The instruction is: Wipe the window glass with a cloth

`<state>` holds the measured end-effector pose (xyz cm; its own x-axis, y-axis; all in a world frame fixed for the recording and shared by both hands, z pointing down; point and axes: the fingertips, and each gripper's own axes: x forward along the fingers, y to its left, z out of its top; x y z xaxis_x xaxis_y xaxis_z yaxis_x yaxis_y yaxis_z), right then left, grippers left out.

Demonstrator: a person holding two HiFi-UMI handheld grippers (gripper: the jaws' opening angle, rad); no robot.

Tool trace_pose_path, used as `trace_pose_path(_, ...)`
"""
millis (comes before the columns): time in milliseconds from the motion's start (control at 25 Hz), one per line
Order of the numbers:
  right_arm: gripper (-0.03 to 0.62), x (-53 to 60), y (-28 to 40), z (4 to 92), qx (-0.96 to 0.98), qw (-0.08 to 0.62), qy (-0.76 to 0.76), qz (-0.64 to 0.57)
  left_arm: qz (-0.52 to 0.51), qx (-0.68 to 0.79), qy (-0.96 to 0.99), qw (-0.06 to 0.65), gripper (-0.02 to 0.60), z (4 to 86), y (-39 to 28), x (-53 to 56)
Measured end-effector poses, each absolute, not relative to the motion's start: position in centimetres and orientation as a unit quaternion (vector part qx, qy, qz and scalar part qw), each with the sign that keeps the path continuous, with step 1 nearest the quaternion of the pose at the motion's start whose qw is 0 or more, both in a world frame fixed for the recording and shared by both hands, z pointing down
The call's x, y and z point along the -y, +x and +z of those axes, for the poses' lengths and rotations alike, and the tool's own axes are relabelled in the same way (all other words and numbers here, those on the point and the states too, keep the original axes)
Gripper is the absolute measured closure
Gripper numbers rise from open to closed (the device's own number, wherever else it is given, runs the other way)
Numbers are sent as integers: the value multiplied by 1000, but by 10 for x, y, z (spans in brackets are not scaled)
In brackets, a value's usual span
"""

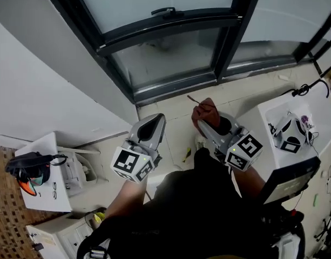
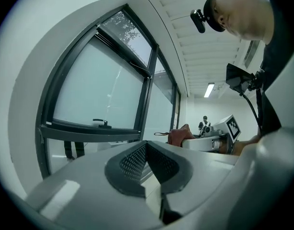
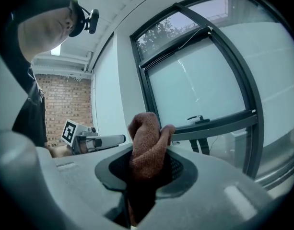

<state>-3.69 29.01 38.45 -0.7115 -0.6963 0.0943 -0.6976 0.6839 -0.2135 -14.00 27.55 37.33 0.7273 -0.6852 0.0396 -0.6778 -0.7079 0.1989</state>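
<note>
Cloth (image 3: 147,140), just one, clamped in right gripper (image 3: 147,170)

Left tool (image 1: 153,121) and right tool (image 1: 203,124) are matte grey.

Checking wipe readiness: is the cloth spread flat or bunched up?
Bunched. The cloth is a wadded lump clamped in the right gripper, poking out past its jaws.

Rust-brown cloth (image 3: 147,145) — dark-framed window (image 1: 170,23).
</note>
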Motion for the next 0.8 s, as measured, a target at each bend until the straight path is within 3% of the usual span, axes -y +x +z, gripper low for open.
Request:
trace_pose_path(520, 508, -155, 5, 361, 928, -33, 360, 89, -2, 370, 925, 81, 565, 368, -85, -160)
trace_pose_path(800, 508, -69, 66, 357, 926, -40, 365, 89, -4, 387, 919, 73, 565, 356, -36, -77)
